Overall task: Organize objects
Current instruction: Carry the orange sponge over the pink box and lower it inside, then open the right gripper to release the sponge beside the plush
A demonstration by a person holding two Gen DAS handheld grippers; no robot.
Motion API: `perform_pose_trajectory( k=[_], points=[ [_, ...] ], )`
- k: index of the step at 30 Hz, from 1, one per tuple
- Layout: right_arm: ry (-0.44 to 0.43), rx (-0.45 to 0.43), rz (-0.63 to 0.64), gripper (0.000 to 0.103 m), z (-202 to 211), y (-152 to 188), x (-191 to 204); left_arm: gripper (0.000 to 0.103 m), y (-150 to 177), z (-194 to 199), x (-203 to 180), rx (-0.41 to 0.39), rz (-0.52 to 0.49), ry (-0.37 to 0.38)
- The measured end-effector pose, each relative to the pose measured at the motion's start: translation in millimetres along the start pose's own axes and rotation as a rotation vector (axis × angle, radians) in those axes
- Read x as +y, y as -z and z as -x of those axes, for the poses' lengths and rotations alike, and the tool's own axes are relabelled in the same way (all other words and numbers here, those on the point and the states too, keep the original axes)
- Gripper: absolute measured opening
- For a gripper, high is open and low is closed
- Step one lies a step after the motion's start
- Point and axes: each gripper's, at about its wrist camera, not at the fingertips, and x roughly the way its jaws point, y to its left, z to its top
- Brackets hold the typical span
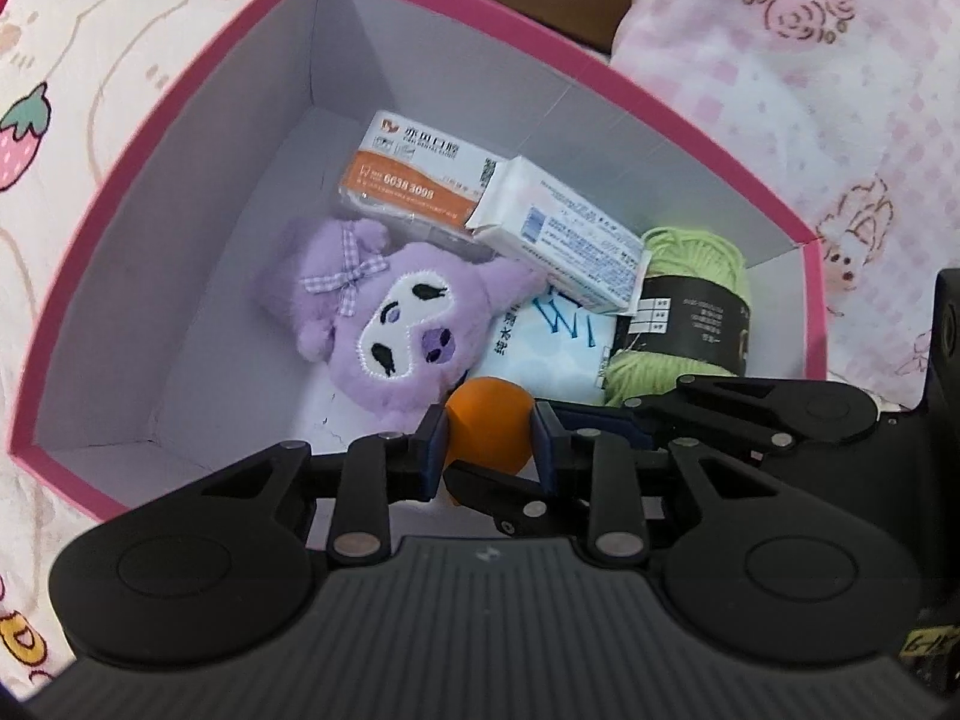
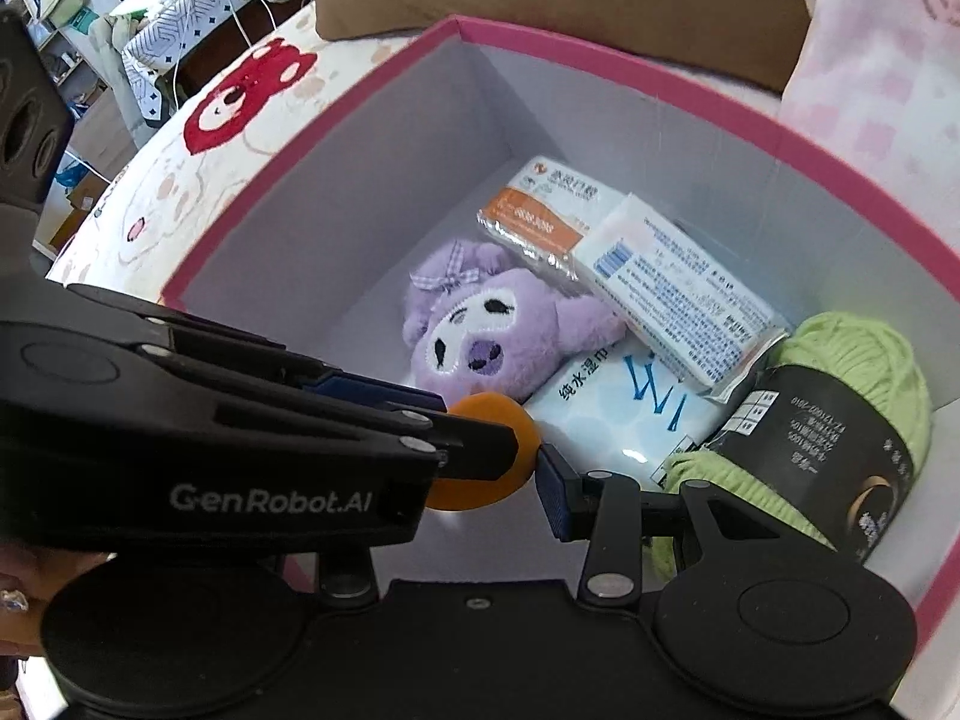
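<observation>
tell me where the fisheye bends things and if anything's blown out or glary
Left wrist view: the pink box rim bows into curves and the lighting is soft and even. Right wrist view: the rim curves too, small glare spots sit on the blue wet wipes pack, and the bottom left corner is washed out.

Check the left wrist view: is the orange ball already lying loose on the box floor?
No: the orange ball sits clamped between the left gripper pads, above the floor of the pink box.
</observation>
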Motion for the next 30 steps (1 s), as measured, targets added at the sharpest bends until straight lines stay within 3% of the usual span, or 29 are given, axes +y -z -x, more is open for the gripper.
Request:
perform_pose_trajectory(
  k=[17, 26, 30],
  points=[
    [0.041, 0.045, 0.06, 0.046, -9, 4, -3, 0.029, 4, -17, 3, 0.003, -0.014, -0.018],
    [0.051, -0.094, 0.005, 0.046, 37, 31, -11, 0.029, 10, -14, -6, -0.021, -0.081, -0.039],
    [0.046, -0.163, -0.017, 0.046, 59, 42, -8, 0.03, 14, -2, -12, -0.072, -0.118, -0.06]
  ],
)
